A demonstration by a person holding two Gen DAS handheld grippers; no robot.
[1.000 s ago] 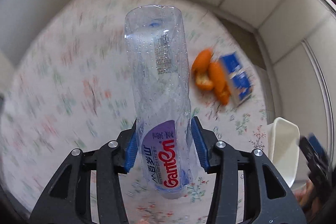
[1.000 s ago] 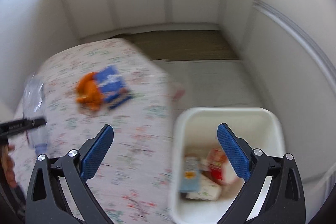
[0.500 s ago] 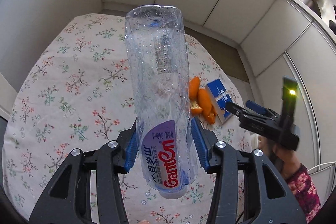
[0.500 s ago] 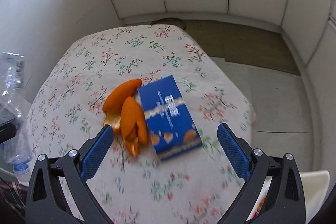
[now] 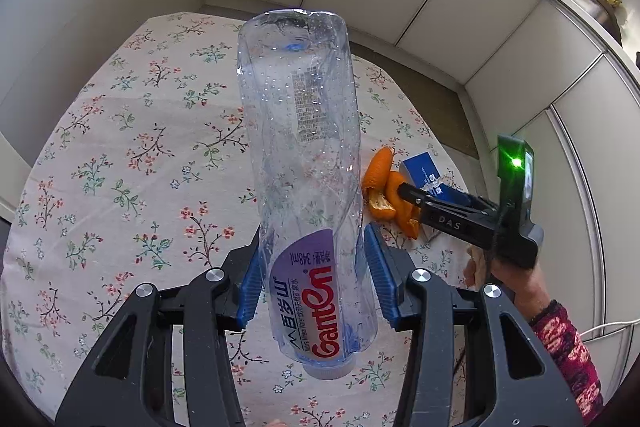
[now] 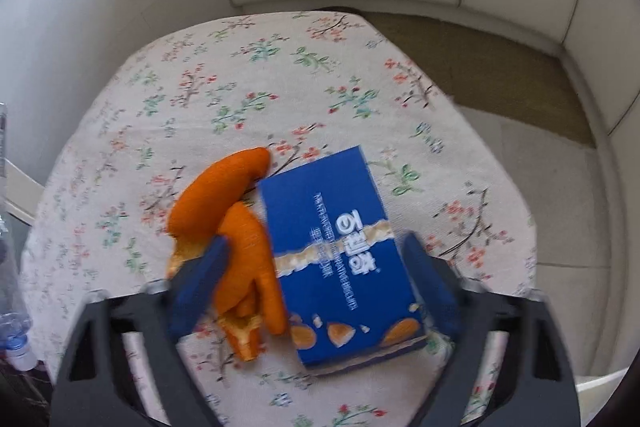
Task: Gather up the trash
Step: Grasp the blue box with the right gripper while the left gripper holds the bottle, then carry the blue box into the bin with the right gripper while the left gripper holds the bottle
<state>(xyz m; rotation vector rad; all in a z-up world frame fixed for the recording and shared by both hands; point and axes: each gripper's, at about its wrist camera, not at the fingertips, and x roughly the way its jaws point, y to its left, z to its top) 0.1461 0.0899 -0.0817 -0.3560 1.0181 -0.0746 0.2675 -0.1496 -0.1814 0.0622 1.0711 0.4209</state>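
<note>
The left claw (image 5: 312,291) is clamped on a clear plastic bottle (image 5: 308,187), its blue pads pressed against the labelled lower part; the bottle hangs cap-down above the flowered counter (image 5: 120,155), so that piece of trash is already picked up and waiting to be dropped.

The step in hand belongs to the right claw (image 6: 316,287). It is lowered over the two pieces of trash left on the counter: a blue box (image 6: 340,251) lying flat and a curl of orange peel (image 6: 236,227) touching the box's left edge. Its jaws are closing, with the box and most of the peel between them; the left pad sits over the peel, the right pad just beside the box's right edge. The view is blurred there, so I cannot tell whether either pad is pressing yet, and it looks more like not. From the left wrist view the same claw is seen reaching in over the peel, held by a hand (image 5: 516,279) in a patterned sleeve.

The next move, as I judge it, calls for the jaws to close fully, deciding whether box and peel go together or the box alone, then a clean lift. The peel is loose and irregular and may slip out.
</note>
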